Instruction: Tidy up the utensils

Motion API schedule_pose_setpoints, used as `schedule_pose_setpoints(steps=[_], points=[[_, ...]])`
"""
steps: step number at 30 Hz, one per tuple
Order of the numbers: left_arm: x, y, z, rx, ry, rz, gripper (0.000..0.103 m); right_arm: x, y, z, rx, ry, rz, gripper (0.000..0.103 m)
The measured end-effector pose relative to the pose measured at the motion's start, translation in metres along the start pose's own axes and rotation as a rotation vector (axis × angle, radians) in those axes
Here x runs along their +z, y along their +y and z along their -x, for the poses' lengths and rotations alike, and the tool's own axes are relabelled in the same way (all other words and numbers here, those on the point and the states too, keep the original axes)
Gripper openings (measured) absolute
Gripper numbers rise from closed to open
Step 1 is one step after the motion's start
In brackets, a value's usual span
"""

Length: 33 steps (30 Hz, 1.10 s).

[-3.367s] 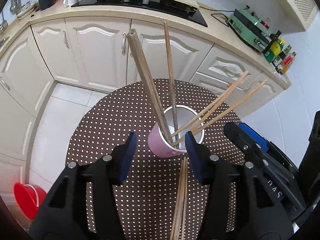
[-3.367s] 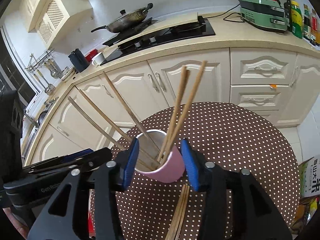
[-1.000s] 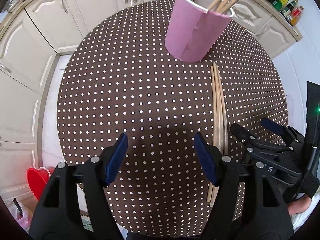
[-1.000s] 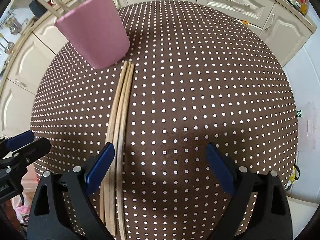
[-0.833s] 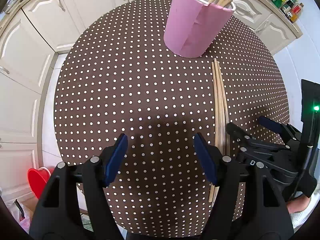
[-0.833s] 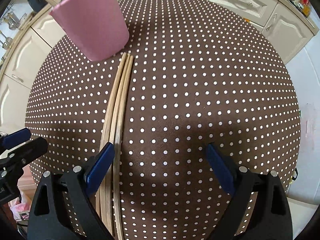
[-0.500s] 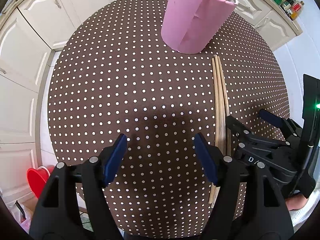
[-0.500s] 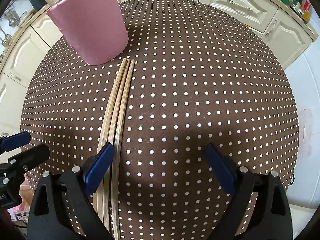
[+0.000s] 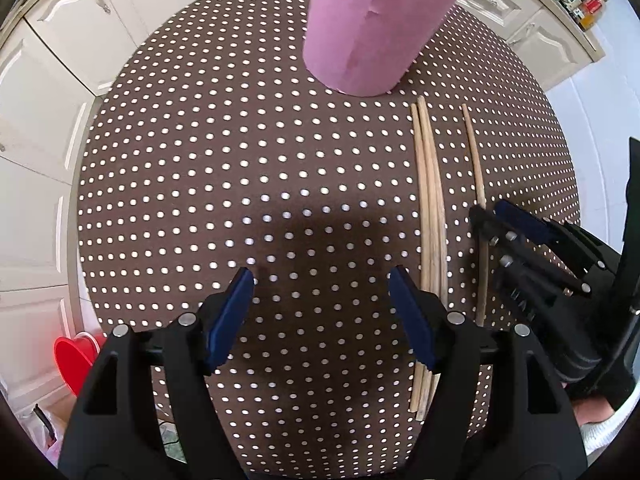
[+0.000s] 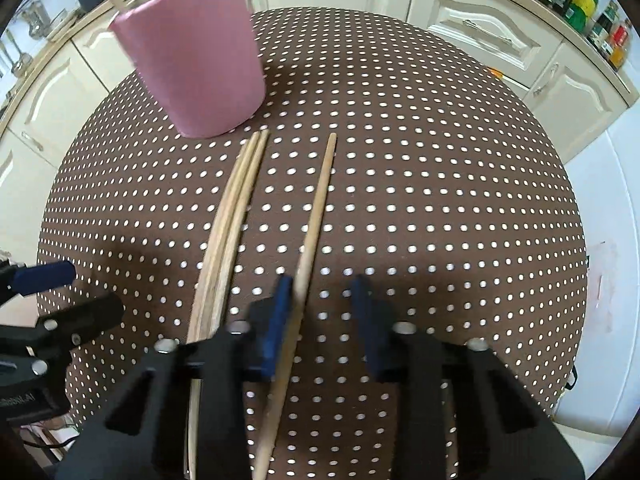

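1. Right gripper (image 10: 322, 294): jaws just closing, narrowed, one chopstick (image 10: 316, 208) between them against the left pad, not pinched.
2. Left gripper (image 9: 322, 292): wide, empty.
3. Two chopsticks (image 10: 232, 216): flat on the dotted table (image 10: 440, 180).
4. Pink cup (image 10: 196, 52): farthest, upright.

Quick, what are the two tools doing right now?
Left tool: open, nothing between its pads.
Right tool: has just been closing, not yet shut; one chopstick lies against its left pad, the other pad apart.

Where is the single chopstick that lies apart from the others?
On the dotted tablecloth, right of the chopstick pair; the single chopstick runs between the right gripper's jaws.
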<state>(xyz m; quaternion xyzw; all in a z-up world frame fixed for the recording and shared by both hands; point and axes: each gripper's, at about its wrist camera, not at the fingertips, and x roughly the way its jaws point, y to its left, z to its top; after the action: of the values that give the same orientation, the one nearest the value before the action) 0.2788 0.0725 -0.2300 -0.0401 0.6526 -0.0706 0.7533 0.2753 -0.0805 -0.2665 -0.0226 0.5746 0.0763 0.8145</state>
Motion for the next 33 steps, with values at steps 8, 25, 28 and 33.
schedule_pose_setpoints(steps=[8, 25, 28, 33], points=[[0.004, -0.014, -0.010, -0.041, 0.025, -0.014, 0.070, 0.000, -0.035, 0.004, 0.097, -0.013, -0.089, 0.006], [0.030, -0.076, -0.054, 0.070, 0.072, -0.117, 0.075, -0.004, -0.054, 0.005, 0.160, -0.033, -0.130, 0.005], [0.039, -0.088, -0.061, 0.104, 0.075, -0.107, 0.076, -0.005, -0.055, 0.006, 0.164, -0.035, -0.134, 0.005], [0.053, -0.108, -0.070, 0.142, 0.066, -0.111, 0.075, -0.005, -0.057, 0.007, 0.169, -0.037, -0.145, 0.005]])
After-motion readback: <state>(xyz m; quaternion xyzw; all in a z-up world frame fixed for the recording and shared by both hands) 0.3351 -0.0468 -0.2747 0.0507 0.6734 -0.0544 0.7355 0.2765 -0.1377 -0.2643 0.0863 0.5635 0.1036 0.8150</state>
